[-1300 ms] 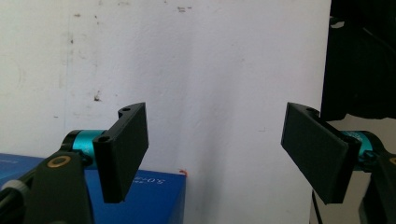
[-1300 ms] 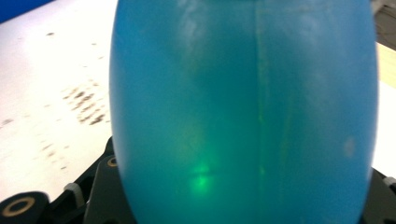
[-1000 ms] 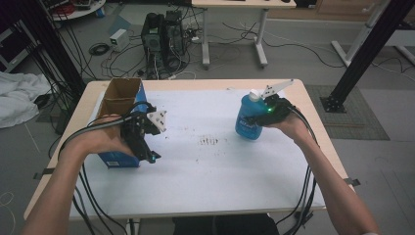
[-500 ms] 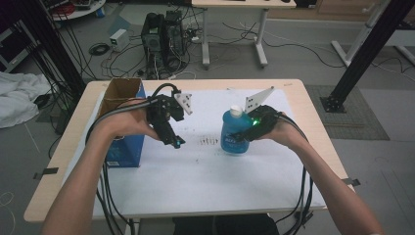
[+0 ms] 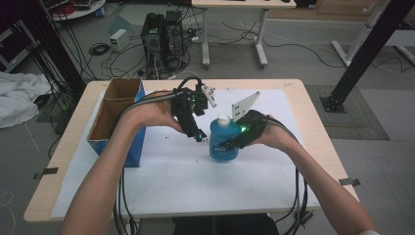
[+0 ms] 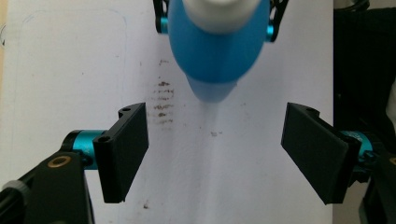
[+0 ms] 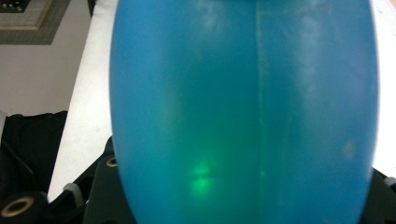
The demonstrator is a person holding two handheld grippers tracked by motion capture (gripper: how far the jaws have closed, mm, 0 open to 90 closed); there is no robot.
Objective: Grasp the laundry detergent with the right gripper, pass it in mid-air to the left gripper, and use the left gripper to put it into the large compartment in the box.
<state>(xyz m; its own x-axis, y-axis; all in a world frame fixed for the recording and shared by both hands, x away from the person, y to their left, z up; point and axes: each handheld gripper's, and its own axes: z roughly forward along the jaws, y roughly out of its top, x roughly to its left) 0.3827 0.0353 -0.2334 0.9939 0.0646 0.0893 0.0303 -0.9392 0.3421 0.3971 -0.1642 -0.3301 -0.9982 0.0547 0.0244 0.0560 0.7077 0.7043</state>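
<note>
Jaws of the right gripper (image 5: 230, 142) clamp a smooth, rounded blue bottle (image 5: 223, 142) with a white cap; the left gripper (image 6: 215, 154) hangs above it, jaws apart. An open cardboard box (image 5: 115, 115) stands well left on the white-covered counter (image 5: 195, 181).

blue bottle (image 5: 223, 144) with white cap (image 5: 223, 119), tinged green low down by a small light. black hand-held gripper (image 6: 215, 156) jaws on turquoise joints. white sheet (image 5: 195, 181) with brown smudges over a pale wooden table (image 5: 63, 161). brown cardboard box (image 5: 115, 115) with blue outer sides.

Blue bottle (image 5: 223, 142) with white cap stands upright mid-table on white sheet; translucent, rounded.
</note>
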